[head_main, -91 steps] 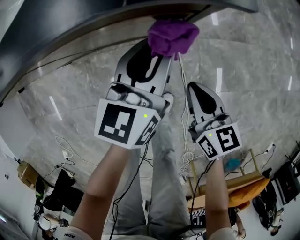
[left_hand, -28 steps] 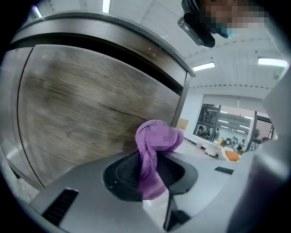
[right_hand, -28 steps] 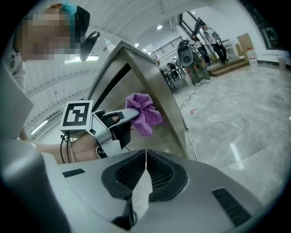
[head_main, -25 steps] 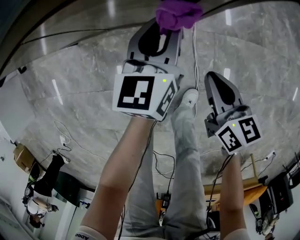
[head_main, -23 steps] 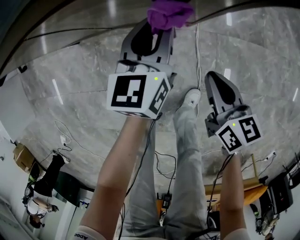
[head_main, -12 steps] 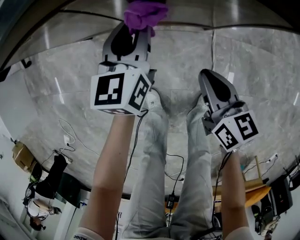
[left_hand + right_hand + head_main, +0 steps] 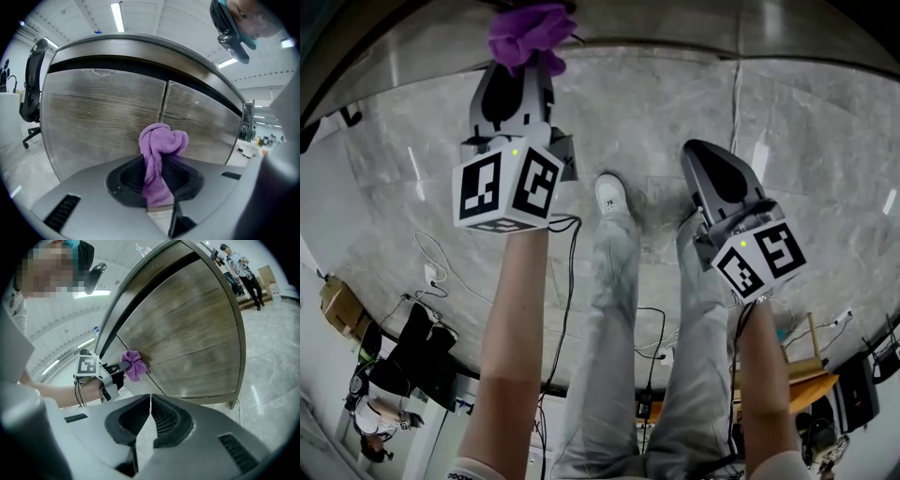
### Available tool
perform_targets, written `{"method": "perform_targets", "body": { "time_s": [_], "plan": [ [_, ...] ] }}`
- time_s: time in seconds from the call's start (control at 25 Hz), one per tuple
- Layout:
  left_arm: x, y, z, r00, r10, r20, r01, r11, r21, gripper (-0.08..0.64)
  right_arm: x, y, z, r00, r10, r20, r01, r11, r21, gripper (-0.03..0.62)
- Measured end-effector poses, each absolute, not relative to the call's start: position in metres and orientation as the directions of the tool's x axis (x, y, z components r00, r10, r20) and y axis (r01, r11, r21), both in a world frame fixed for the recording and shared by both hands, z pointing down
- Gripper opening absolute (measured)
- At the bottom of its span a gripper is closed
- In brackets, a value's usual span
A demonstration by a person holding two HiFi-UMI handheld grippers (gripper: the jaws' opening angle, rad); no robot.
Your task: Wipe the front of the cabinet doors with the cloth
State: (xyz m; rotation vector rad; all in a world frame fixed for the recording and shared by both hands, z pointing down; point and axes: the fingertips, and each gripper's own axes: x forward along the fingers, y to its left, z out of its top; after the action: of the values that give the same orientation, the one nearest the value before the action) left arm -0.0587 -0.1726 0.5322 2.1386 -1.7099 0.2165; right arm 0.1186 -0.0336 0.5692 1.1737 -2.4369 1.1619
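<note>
Against the cabinet [image 7: 197,329]: the purple cloth [image 7: 161,140] is bunched into a wad and touches the wood-grain front just beside the seam [image 7: 163,101] where the two doors meet.
Left gripper [image 7: 157,173]: its jaws pinch the cloth's lower tail, and the wad sticks out past the tips.
Right gripper [image 7: 149,401]: its jaws are pressed together with nothing between them. It is held back from the cabinet, well apart from the cloth.
Doors: the left door [image 7: 103,117] and the right door [image 7: 201,126] are both closed, so the inside cannot be seen. A dark band runs under the top.
Around: an office chair [image 7: 30,93] stands past the cabinet's left end. Loose cables [image 7: 431,281] lie on the marble floor [image 7: 825,141]. The person's shoe [image 7: 612,197] shows between the grippers in the head view. Two people [image 7: 241,268] stand far off beyond the cabinet's corner.
</note>
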Motion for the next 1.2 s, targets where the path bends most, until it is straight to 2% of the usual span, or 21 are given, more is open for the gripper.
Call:
{"method": "perform_targets", "body": {
  "time_s": [0.16, 0.28, 0.52, 0.8, 0.96, 1.2],
  "plan": [
    [-0.042, -0.169, 0.553, 0.297, -0.877, 0.379, -0.944, -0.21, 0.253, 0.086, 0.119, -0.051, 0.576, -0.662, -0.57, 0.487, -0.735, 0.366, -0.571, 0.029],
    [-0.001, -0.157, 0.583, 0.345, -0.841, 0.418, -0.928, -0.238, 0.287, 0.087, 0.14, -0.055, 0.589, -0.647, -0.579, 0.496, -0.744, 0.34, -0.575, 0.029],
    [0.158, -0.129, 0.593, 0.472, -0.778, 0.416, -0.875, -0.355, 0.329, 0.087, 0.258, -0.035, 0.593, -0.594, -0.627, 0.504, -0.775, 0.276, -0.569, 0.029],
    [0.282, -0.133, 0.594, 0.561, -0.72, 0.408, -0.825, -0.447, 0.347, 0.087, 0.367, -0.028, 0.591, -0.514, -0.681, 0.522, -0.813, 0.192, -0.55, 0.029],
    [0.306, -0.145, 0.604, 0.558, -0.721, 0.412, -0.827, -0.438, 0.353, 0.087, 0.403, -0.03, 0.598, -0.472, -0.705, 0.53, -0.828, 0.147, -0.542, 0.029],
    [0.294, -0.152, 0.615, 0.558, -0.713, 0.424, -0.828, -0.452, 0.33, 0.087, 0.412, -0.027, 0.611, -0.452, -0.708, 0.543, -0.836, 0.124, -0.535, 0.029]
  ]
}}
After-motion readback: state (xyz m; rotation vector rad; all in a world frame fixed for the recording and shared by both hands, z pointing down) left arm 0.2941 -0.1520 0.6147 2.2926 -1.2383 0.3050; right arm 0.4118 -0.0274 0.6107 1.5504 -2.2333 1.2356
